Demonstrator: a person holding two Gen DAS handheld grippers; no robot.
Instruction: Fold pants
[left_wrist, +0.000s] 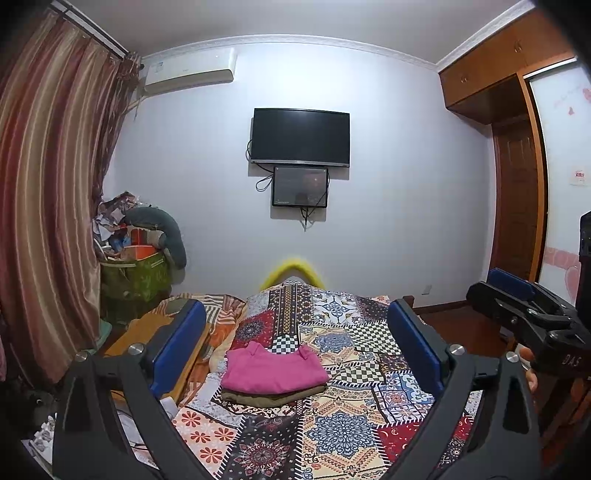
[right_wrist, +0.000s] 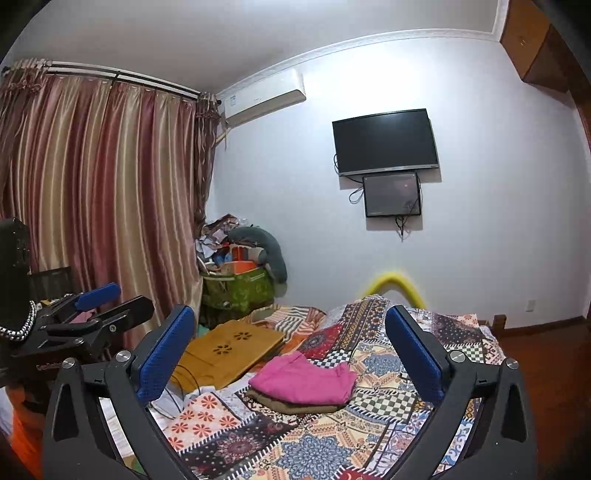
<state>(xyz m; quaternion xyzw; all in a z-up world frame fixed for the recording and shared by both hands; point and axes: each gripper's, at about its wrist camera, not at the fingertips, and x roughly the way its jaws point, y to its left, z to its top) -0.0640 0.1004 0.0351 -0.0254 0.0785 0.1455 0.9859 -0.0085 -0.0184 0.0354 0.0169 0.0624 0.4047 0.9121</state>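
Your left gripper (left_wrist: 297, 345) stood released, its blue pads spread wide with nothing between them, and your right gripper (right_wrist: 291, 350) was just as wide and empty. The pink pants (left_wrist: 273, 369) lay folded on the patchwork bedspread (left_wrist: 343, 424), resting on top of a folded olive-brown garment (left_wrist: 273, 398), just ahead of both grippers at about 12 o'clock and touched by neither.

At 9 o'clock in your left view you had only the striped curtain (left_wrist: 48, 184); your right view showed far more of it, plus the curtain rail. The wooden lap desk (right_wrist: 229, 349) with flower cut-outs sat at 10 o'clock of the pants, seen whole only from your right gripper. Both views held the green bin (right_wrist: 240, 291) stuffed with clutter, the air conditioner (left_wrist: 188, 74) and the wall television (left_wrist: 300, 137). At 3 o'clock your left view alone caught the wardrobe (left_wrist: 517, 166) and the door.
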